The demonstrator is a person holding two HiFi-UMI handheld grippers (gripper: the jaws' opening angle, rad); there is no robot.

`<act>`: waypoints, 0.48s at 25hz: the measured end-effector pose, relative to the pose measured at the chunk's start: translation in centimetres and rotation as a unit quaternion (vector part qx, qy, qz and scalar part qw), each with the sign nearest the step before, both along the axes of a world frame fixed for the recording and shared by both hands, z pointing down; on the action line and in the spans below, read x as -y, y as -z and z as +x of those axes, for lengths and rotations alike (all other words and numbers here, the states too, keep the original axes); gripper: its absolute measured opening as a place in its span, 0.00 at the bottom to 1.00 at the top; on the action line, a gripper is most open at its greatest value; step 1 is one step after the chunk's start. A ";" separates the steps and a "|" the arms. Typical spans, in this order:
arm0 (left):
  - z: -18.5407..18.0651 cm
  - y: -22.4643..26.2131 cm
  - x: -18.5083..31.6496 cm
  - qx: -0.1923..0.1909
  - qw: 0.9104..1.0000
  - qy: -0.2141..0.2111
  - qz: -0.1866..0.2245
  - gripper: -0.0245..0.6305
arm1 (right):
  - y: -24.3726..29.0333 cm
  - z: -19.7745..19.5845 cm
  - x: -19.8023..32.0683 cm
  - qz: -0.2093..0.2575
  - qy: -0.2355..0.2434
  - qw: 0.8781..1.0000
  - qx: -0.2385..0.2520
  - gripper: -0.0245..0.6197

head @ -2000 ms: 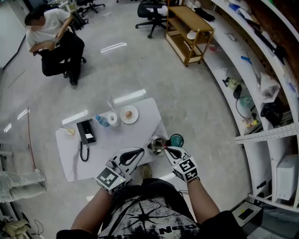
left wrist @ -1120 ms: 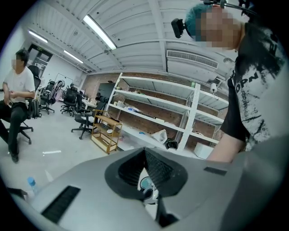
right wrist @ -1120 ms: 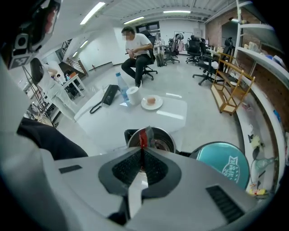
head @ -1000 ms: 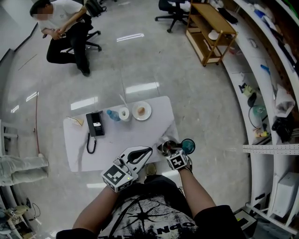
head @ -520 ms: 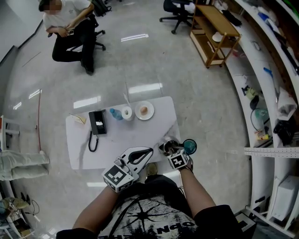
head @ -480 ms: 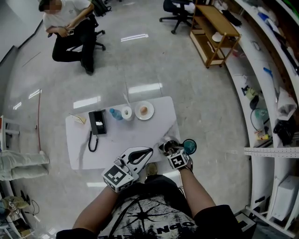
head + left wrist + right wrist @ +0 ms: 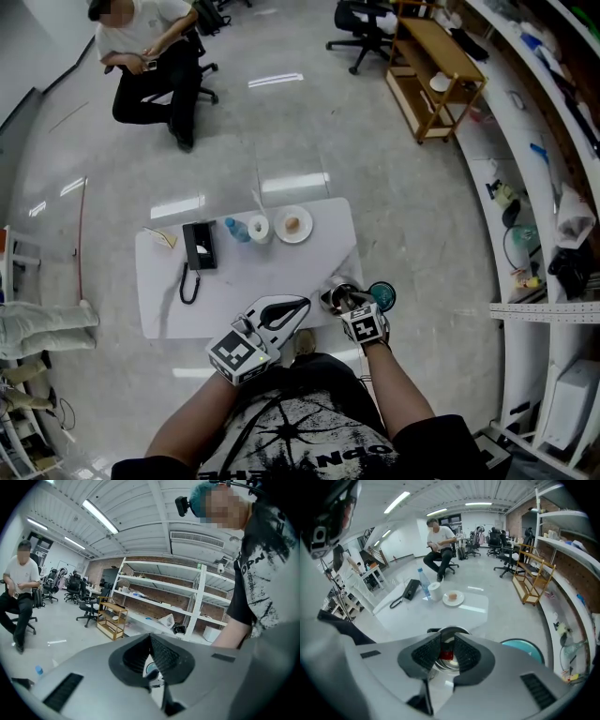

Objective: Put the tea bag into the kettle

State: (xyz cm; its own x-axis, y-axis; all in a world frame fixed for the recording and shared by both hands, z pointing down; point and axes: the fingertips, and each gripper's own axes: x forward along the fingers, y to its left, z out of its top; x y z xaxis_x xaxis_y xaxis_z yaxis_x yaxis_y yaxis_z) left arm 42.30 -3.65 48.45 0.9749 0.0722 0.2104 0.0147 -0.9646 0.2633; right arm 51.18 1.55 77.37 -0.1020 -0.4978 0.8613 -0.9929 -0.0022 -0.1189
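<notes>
My right fingers [image 7: 426, 653] have just been opening and now stand released. The red tea bag [image 7: 446, 655] sits between them in the kettle [image 7: 457, 631] mouth, lower centre. It looks light, soft and tearable, so I'd pinch its top edge. Left fingers [image 7: 164, 656] are closed, empty.

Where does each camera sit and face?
Head view: on the head, steeply down at table; forearms, left gripper, right gripper.
Left gripper view: on that gripper, roughly level toward shelves; shut jaws, person's arm.
Right gripper view: on that gripper, down into kettle; jaws just opened, tea bag between.
Head and right gripper views share kettle, plate.
</notes>
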 end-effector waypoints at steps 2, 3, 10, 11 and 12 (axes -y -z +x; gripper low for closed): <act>-0.1 0.7 0.3 -0.008 1.000 0.005 0.003 0.05 | 1.9 0.4 0.9 0.038 -0.008 0.999 0.003 0.17; -0.2 1.0 0.3 -0.010 1.000 0.007 0.006 0.05 | 3.2 0.4 1.3 0.059 -0.009 0.998 0.007 0.15; -1.1 4.0 0.3 -0.043 0.998 0.025 0.025 0.05 | 16.1 -0.9 4.4 0.232 0.032 0.972 0.013 0.05; -1.3 4.5 0.3 -0.050 0.998 0.029 0.030 0.05 | 17.9 -1.2 4.7 0.254 0.042 0.966 0.010 0.05; -1.6 5.0 0.3 -0.056 0.997 0.032 0.035 0.05 | 19.7 -1.6 4.9 0.274 0.051 0.960 0.009 0.05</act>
